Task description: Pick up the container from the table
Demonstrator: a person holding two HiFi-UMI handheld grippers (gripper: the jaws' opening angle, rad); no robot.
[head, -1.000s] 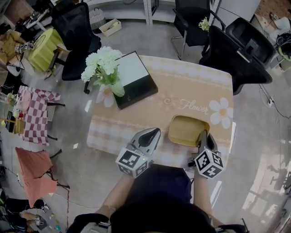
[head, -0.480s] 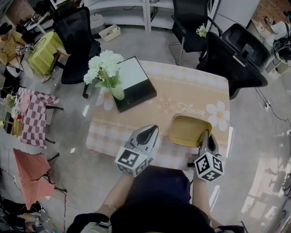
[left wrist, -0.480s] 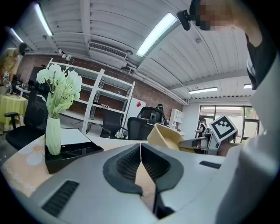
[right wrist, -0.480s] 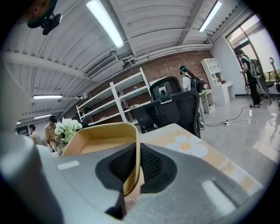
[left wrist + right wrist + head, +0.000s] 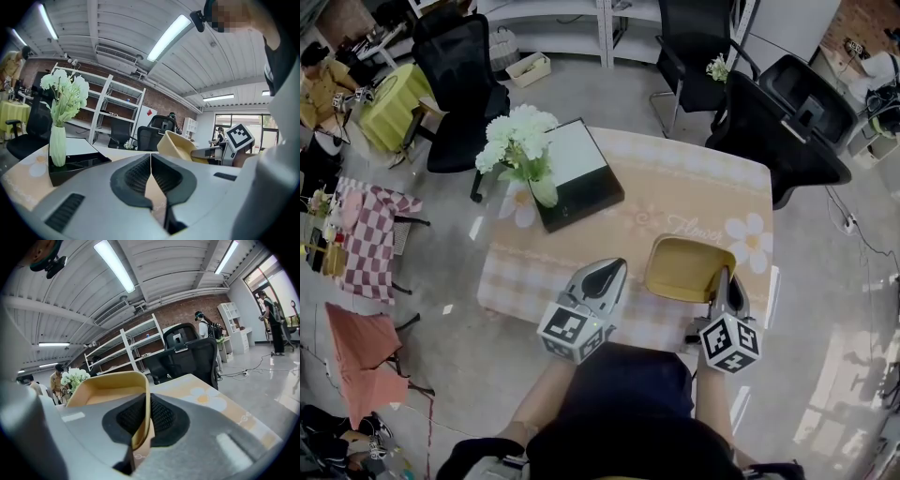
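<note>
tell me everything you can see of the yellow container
The container is a mustard-yellow open tub, roughly rectangular with rounded corners and thin, smooth walls that look like plastic. Nothing shows inside it. It is tilted over the near right part of the table. The right gripper is shut on its wall near the right corner, one pad inside and one outside. Nothing else touches it. Whether its base rests on the table cannot be told.
</note>
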